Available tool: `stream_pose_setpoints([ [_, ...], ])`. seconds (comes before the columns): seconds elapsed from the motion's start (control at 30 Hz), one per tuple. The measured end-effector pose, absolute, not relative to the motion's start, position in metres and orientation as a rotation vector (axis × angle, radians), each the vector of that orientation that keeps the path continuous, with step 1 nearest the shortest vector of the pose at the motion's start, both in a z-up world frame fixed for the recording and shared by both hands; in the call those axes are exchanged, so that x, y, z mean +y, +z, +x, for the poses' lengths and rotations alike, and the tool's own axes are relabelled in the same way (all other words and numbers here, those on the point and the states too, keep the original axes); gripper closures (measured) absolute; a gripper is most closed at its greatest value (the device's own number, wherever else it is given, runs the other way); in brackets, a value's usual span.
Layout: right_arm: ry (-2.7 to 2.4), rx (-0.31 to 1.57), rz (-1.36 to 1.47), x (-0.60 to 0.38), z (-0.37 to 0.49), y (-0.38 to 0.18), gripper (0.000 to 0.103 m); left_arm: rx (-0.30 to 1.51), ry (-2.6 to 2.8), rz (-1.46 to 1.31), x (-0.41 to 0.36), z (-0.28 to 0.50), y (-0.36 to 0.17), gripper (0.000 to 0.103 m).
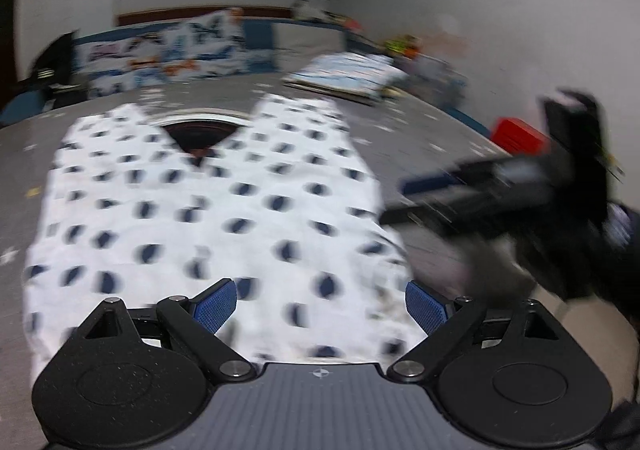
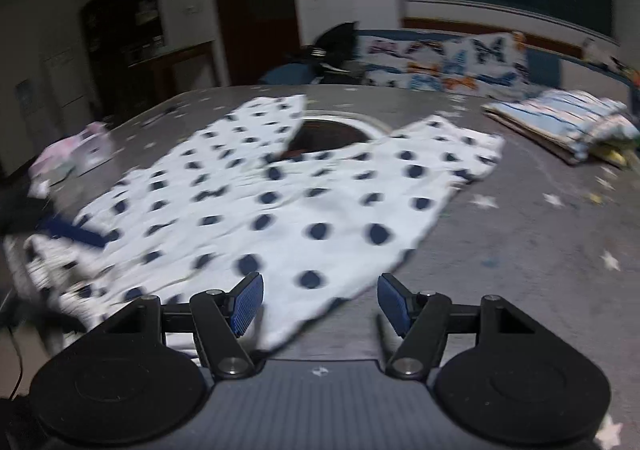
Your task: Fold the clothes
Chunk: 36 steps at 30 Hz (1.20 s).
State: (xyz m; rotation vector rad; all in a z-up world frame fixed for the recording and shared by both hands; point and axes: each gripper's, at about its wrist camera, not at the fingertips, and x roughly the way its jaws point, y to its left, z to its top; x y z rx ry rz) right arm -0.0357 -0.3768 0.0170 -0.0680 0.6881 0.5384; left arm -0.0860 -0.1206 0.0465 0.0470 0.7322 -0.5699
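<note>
Fingers (image 1: 216, 308) on both grippers spread wide, gripping nothing.

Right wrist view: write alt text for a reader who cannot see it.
A white garment with dark dots lies spread on a grey star-patterned surface. The right hand-held gripper is open above its near edge, holding nothing. A folded striped pile sits at far right; the picture is blurred.
</note>
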Motion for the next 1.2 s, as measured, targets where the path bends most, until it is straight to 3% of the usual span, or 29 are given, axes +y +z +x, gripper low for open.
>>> stream_pose_setpoints([
  [0.27,0.425,0.729,0.005,-0.409,-0.002,0.01,0.039,0.758,-0.688,0.162,-0.163,-0.093,0.028,0.03],
  [0.33,0.405,0.739,0.016,-0.415,0.009,0.009,0.041,0.774,-0.687,0.181,-0.167,-0.089,0.022,0.046],
  [0.47,0.37,0.756,0.049,-0.424,0.035,0.008,0.045,0.764,-0.658,0.208,-0.167,-0.083,0.019,0.068],
  [0.53,0.348,0.753,0.047,-0.427,0.051,0.009,0.047,0.778,-0.654,0.171,-0.16,-0.075,0.02,0.085],
  [1.07,0.187,0.756,0.104,-0.429,0.206,-0.003,0.06,0.786,-0.66,-0.071,-0.119,-0.05,0.041,0.089],
  [1.2,0.17,0.756,0.071,-0.42,0.224,-0.01,0.068,0.784,-0.653,-0.093,-0.113,-0.046,0.043,0.089],
])
